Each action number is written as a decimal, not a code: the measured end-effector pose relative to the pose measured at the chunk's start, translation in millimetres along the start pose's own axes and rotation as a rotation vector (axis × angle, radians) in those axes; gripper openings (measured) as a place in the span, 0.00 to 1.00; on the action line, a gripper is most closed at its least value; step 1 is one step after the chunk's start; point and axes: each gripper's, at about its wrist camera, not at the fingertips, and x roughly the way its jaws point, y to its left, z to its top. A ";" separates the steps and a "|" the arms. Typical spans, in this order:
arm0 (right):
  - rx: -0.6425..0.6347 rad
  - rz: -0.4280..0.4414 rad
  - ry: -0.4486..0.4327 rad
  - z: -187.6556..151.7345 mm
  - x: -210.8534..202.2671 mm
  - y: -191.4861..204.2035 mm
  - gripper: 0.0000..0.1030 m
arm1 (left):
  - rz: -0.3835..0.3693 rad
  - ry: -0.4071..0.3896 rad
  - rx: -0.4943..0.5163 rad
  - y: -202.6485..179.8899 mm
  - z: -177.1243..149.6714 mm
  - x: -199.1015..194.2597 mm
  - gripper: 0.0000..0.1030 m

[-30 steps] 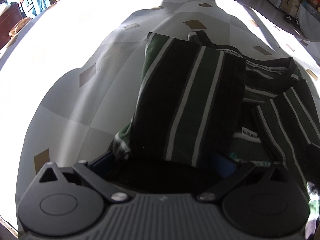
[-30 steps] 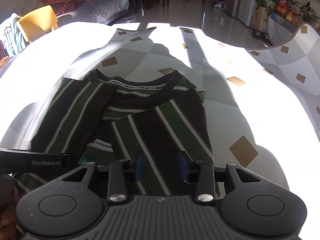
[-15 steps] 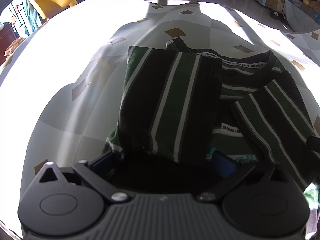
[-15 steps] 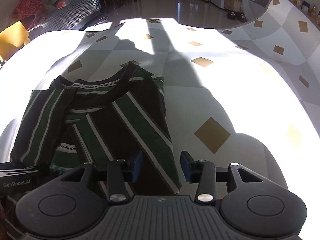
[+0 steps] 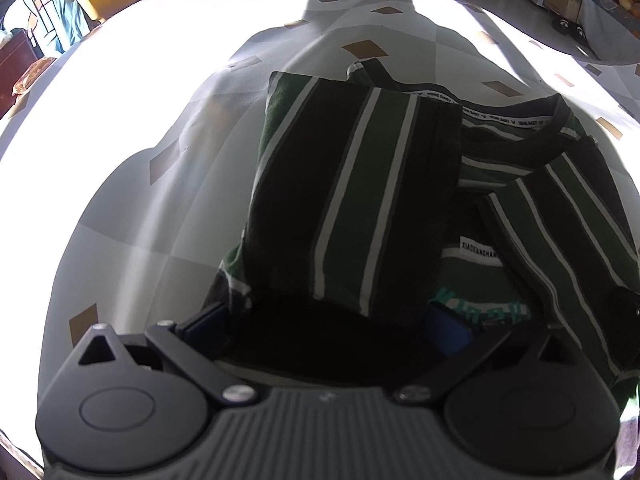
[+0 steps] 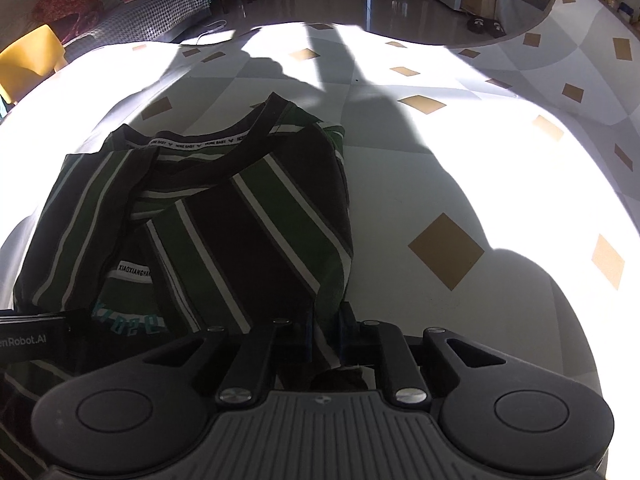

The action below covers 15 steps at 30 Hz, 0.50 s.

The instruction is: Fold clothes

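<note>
- My right gripper [image 6: 324,338] has its fingers [image 6: 306,336] pinched on the near right hem of the striped shirt [image 6: 224,216].
- The shirt spreads ahead-left of my fingers on the worktop [image 6: 420,184].
- A yellow chair [image 6: 28,60] stands far left.

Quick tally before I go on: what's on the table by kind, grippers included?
Striped shirt: 1
Grippers: 2, the left gripper open over the shirt's near edge, the right gripper shut on the shirt's right edge
Table with patterned cover: 1
Total: 4
</note>
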 end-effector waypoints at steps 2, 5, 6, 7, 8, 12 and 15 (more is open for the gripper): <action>-0.001 -0.006 -0.006 1.1 -1.3 2.1 0.08 | -0.002 0.003 -0.005 0.7 0.6 0.3 1.00; -0.011 -0.012 -0.029 3.5 -6.4 6.6 0.08 | -0.004 0.002 -0.015 1.9 1.8 -0.8 1.00; -0.016 -0.012 -0.040 4.5 -8.9 8.2 0.08 | -0.004 0.002 -0.018 2.7 1.6 -1.5 1.00; -0.020 -0.012 -0.052 5.4 -11.8 9.8 0.08 | -0.003 0.002 -0.021 3.3 1.7 -2.0 1.00; -0.025 -0.010 -0.067 6.4 -15.5 11.5 0.08 | -0.003 0.002 -0.023 3.2 2.2 -1.7 1.00; -0.051 0.008 -0.125 10.1 -32.2 22.9 0.08 | -0.003 0.001 -0.032 4.6 3.8 -2.4 1.00; -0.092 0.018 -0.169 10.7 -42.6 35.1 0.08 | -0.002 -0.002 -0.039 6.7 4.6 -4.3 1.00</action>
